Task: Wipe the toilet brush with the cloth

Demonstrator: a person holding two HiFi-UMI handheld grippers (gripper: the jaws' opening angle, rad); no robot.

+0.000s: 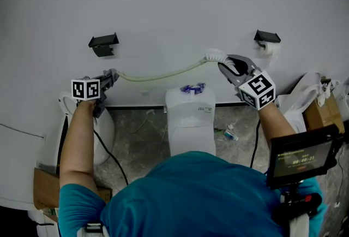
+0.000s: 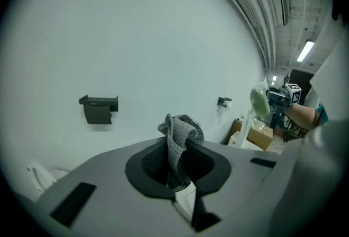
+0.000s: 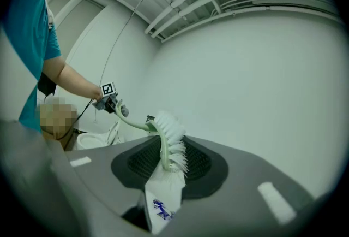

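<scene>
Left tool [image 1: 110,78]: we pinch the grey cloth [image 2: 179,140].
Right tool [image 1: 229,64]: we grip the toilet brush [image 3: 170,135] by its bristle head.
Handle [image 1: 163,73]: arcs left toward the cloth.

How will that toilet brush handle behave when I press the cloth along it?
Likely springy: the toilet brush has a long, thin handle and is clamped at the bristle head by the right gripper. Probably light, so it may swing away from the cloth.

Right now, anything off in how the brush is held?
Yes. The right gripper clamps the toilet brush by its bristle head, not its handle, which arcs across towards the left gripper. That one pinches a bunched cloth.
</scene>
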